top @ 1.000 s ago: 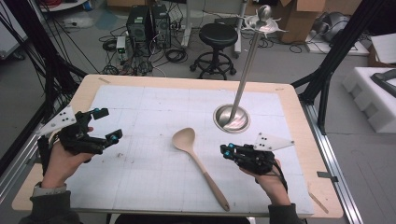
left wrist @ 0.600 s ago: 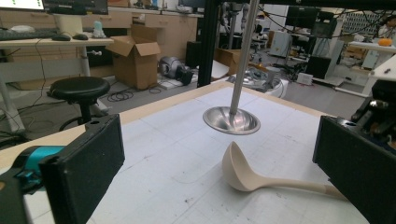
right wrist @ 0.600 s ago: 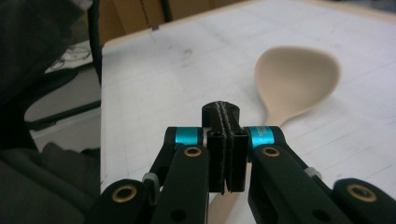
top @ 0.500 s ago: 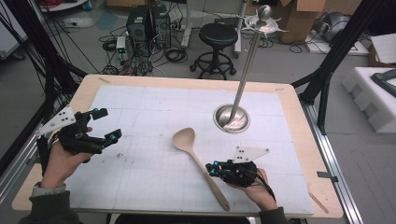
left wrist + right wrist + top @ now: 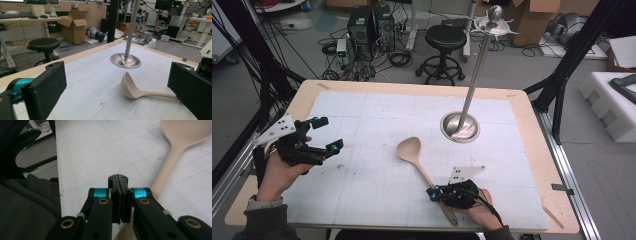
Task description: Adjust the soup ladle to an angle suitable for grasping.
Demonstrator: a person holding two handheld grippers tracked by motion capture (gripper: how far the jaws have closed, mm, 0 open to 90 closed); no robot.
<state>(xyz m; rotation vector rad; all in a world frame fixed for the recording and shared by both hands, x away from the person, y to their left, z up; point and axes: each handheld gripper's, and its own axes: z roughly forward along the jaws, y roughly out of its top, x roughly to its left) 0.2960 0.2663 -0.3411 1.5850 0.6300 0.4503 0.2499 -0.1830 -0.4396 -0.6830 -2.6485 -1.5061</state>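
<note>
In the high view, a pale beige wooden spoon (image 5: 418, 162) lies near the centre of the white gridded mat on the light wood-edged table (image 5: 532, 130), its bowl toward the middle of the frame and its handle running down to the lower right. At the lower right of the frame the right gripper (image 5: 435, 192) sits just beside the spoon's handle, held by a hand (image 5: 477, 210), its 2 jaws pressed together with nothing between them; whether it touches the handle I cannot tell. At the left of the frame the left gripper (image 5: 326, 134) is held above the mat, its 2 jaws spread wide and empty, well apart from the spoon. To the upper right of centre stands a shiny steel stand with a round dished base (image 5: 460, 126) and a tall thin pole rising to the top of the frame; the dished base holds nothing. In the left gripper view, the 2 black padded jaws stand wide at the lower left and lower right corners, the spoon (image 5: 130, 87) lies between them at centre right, and the steel stand (image 5: 125, 60) sits beyond it at the upper centre. In the right gripper view, the jaws meet at the frame's centre, closed on nothing, with the spoon (image 5: 180, 142) blurred at the upper right.
</note>
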